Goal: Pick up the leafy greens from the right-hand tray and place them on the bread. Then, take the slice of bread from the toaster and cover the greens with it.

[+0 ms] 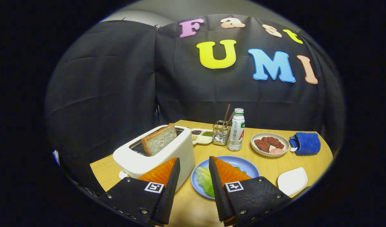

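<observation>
We count one toaster (pixel 155 154) at the left of the wooden table (pixel 275 164), with one slice of bread (pixel 159 138) standing tilted in its slot, its top half above the rim; the toaster sits just ahead of the gripper's left finger, which overlaps its front corner. Beyond the toaster's right end lies one divided dish (pixel 201 136) of small grains, then one wire holder (pixel 220 132) with two sticks leaning in it, then one upright bottle (pixel 236 129) touching or nearly touching the holder. The gripper (pixel 194 167) hangs with its jaws wide apart and nothing held; between and just ahead of the fingers lies one blue plate (pixel 240 164) carrying the leafy greens (pixel 205 181) (whether bread lies under them we cannot tell, since the right finger covers much of the plate). Farther right we see one pale plate (pixel 259 149) of meat pieces, one small white tray (pixel 292 180) nearer us, and one rolled blue cloth (pixel 305 143) near the table's far right edge.
</observation>
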Demonstrator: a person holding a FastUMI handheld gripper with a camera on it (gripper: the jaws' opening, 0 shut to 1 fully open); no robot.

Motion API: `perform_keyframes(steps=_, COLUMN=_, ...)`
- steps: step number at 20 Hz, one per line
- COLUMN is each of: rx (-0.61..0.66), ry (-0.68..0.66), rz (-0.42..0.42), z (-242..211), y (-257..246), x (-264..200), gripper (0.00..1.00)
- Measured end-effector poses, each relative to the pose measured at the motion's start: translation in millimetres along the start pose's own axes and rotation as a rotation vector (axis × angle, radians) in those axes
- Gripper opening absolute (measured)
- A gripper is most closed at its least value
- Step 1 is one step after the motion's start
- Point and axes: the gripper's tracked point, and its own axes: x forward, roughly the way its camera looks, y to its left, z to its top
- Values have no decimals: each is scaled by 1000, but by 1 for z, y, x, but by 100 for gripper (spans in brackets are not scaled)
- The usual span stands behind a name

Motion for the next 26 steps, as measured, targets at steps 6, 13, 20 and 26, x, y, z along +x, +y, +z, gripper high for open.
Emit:
perform_keyframes(steps=6, rx=-8, ry=-68, rz=-1, z=13, y=36, x=-8, gripper=56)
perform_keyframes(steps=13, rx=-65, ry=-99, rz=-7, z=15, y=77, x=7, gripper=56)
perform_keyframes(steps=20, rx=-47, ry=-90, rz=-53, z=14, y=87, x=32, gripper=56)
perform_keyframes(steps=26, rx=-56, ry=-67, rz=-146, z=16, y=79, x=59, gripper=56)
